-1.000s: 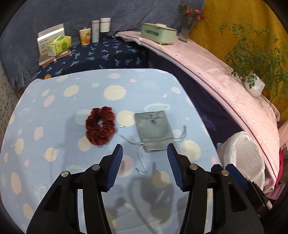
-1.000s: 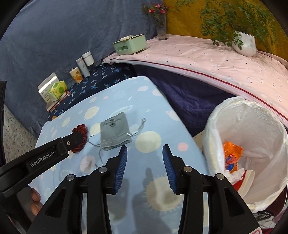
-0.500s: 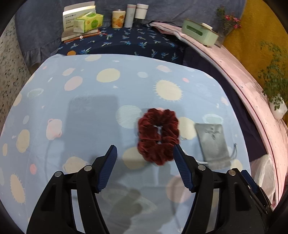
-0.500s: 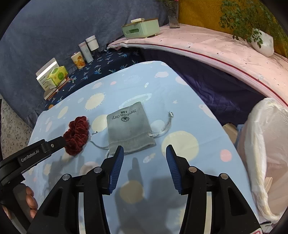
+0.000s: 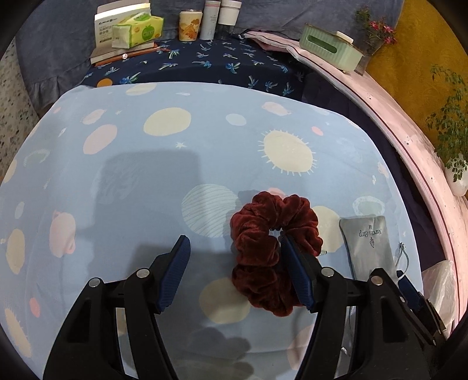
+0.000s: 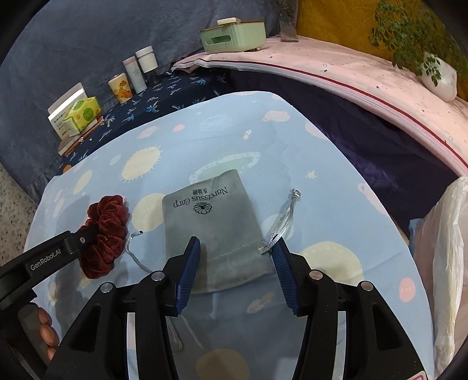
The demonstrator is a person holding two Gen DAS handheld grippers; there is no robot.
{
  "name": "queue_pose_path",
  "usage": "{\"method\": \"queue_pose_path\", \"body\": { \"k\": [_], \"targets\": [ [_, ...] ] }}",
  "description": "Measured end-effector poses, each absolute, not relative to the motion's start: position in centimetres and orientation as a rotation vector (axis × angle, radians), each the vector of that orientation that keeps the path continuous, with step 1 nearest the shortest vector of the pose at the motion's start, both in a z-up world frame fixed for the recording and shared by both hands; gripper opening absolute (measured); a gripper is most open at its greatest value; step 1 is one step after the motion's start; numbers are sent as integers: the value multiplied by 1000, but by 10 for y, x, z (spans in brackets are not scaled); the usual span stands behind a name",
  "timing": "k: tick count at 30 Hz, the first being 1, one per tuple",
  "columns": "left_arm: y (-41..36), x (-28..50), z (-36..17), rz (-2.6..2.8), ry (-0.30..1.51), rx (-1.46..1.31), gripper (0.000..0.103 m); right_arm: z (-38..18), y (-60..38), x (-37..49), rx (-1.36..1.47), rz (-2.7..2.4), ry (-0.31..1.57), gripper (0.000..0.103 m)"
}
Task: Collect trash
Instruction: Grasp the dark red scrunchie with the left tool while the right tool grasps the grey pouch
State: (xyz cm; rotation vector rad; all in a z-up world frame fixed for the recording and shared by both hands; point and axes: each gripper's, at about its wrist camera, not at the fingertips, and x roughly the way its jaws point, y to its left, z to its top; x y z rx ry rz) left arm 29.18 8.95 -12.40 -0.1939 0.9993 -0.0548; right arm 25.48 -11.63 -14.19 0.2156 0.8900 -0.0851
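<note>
A dark red velvet scrunchie point(image 5: 272, 251) lies on the light blue spotted tablecloth point(image 5: 175, 163). My left gripper point(image 5: 234, 248) is open, low over the cloth; its right finger reaches over the scrunchie's middle, the left finger stands clear to its left. A grey drawstring pouch point(image 6: 216, 225) lies right of the scrunchie point(image 6: 103, 233). My right gripper point(image 6: 236, 251) is open with the pouch's lower end between its fingers. The pouch also shows in the left wrist view point(image 5: 368, 242).
A white-lined trash bin point(image 6: 447, 263) stands off the table's right edge. Behind the table, a dark blue surface holds a tissue pack point(image 5: 137, 30), a box, a cup and bottles point(image 5: 210, 17). A pink ledge carries a green tissue box point(image 6: 234, 35) and a potted plant point(image 6: 438, 76).
Both grippers moved forward and lower: the left one closed in on the scrunchie, which now sits at its right finger; the right one advanced until the pouch's lower end lies between its fingers.
</note>
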Motion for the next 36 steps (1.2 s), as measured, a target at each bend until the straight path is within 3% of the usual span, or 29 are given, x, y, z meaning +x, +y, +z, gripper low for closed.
{"method": "queue_pose_path", "body": {
  "k": [5,9,11,13,14,17,36],
  "targets": [
    [85,292,-124,-46,980,-161,57,-144,-109,254,159,-105,875,51],
    [78,289,-123,-67,978,-137,39,-143,-108,253,155,-97,880,45],
    [74,287,-123,-88,986,-134,24,-143,-106,251,150,-87,883,32],
    [71,285,-122,-105,999,-141,18,-142,-104,247,160,-66,889,20],
    [70,283,-121,-110,1003,-142,17,-142,-103,245,169,-46,893,14],
    [67,275,-116,-125,1010,-145,15,-140,-97,238,173,-20,909,12],
    [20,193,-40,-220,902,-99,15,-73,-115,153,210,-5,792,12]
  ]
}}
